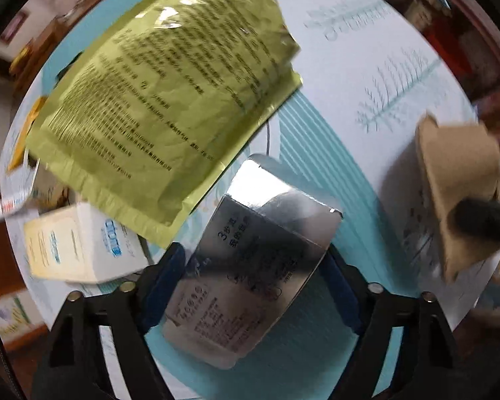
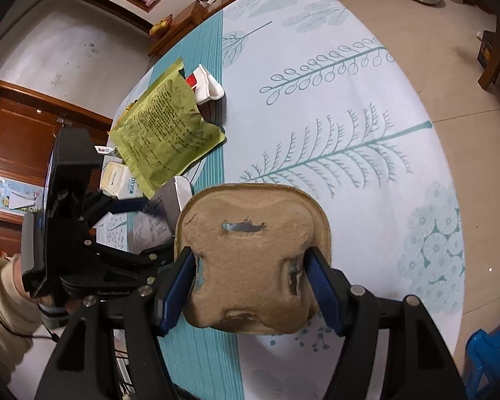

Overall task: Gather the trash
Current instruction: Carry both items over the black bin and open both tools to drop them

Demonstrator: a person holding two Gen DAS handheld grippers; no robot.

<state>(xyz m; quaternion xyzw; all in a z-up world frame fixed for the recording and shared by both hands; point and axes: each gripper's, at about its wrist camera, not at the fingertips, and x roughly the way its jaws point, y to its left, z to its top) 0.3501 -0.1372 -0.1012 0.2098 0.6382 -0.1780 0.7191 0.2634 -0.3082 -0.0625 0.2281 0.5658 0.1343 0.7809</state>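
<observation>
Pulp tray [image 2: 250, 253] sits clamped between your right tool's [image 2: 250, 286] pads. Silver carton [image 1: 250, 276] lies between your left tool's [image 1: 253, 286] wide-set fingers on the table [image 1: 366, 83]; pad contact unclear. Risk: carton squirts sideways if squeezed off-centre, nudging the green pouch [image 1: 163, 100] ahead. Blur hides small print.

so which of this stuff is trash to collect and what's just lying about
Trash:
- silver box, between the left claw pads
- brown pulp tray, gripped by the right claw
- green pouch
- white carton

Not trash:
- leaf-print tablecloth
- blue stool
</observation>
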